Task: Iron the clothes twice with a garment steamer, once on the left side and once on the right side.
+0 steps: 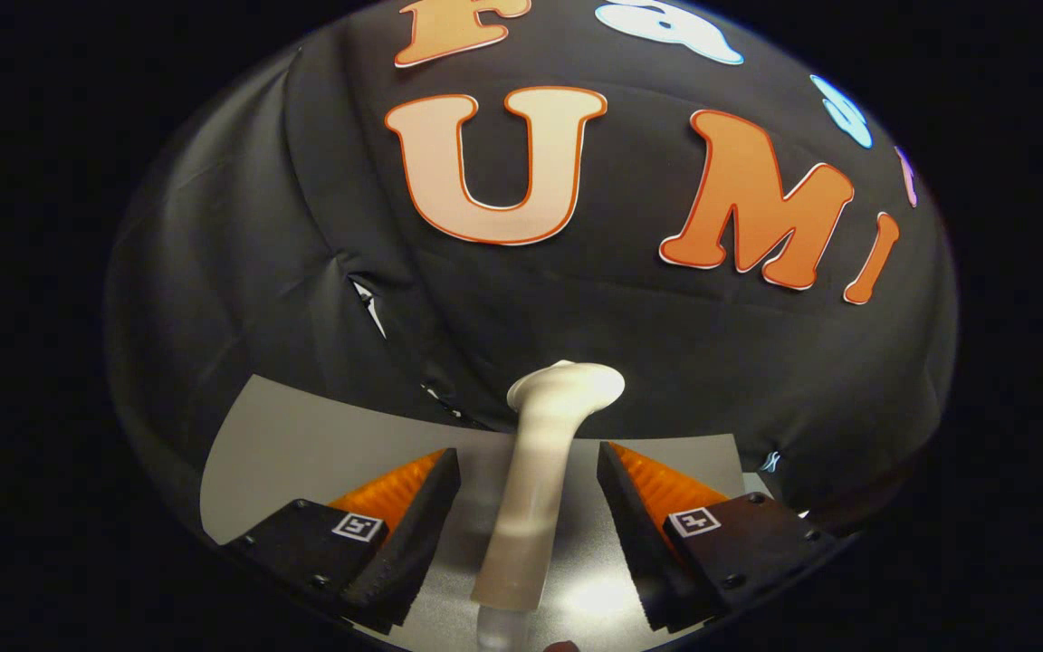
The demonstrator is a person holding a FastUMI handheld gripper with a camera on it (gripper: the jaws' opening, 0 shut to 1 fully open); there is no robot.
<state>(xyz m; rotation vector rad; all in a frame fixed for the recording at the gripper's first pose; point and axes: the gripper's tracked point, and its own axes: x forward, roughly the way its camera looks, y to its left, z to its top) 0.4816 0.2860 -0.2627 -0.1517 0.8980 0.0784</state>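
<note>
- White garment steamer (pixel 535 489) stands upright on the grey tabletop (pixel 304 435), its handle rising between the two fingers and its bent head just beyond their tips.
- Gripper (pixel 529 466) fingers are spread apart, one on each side of the handle, neither touching it.
- Black cloth wall (pixel 241 272) hangs behind the table.

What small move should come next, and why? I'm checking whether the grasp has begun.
Probably close the hand-held gripper on the garment steamer. Its pale handle stands between the open fingers, with a gap on each side, so neither presses on it yet. It rests on the grey table, in front of the black cloth wall.
</note>
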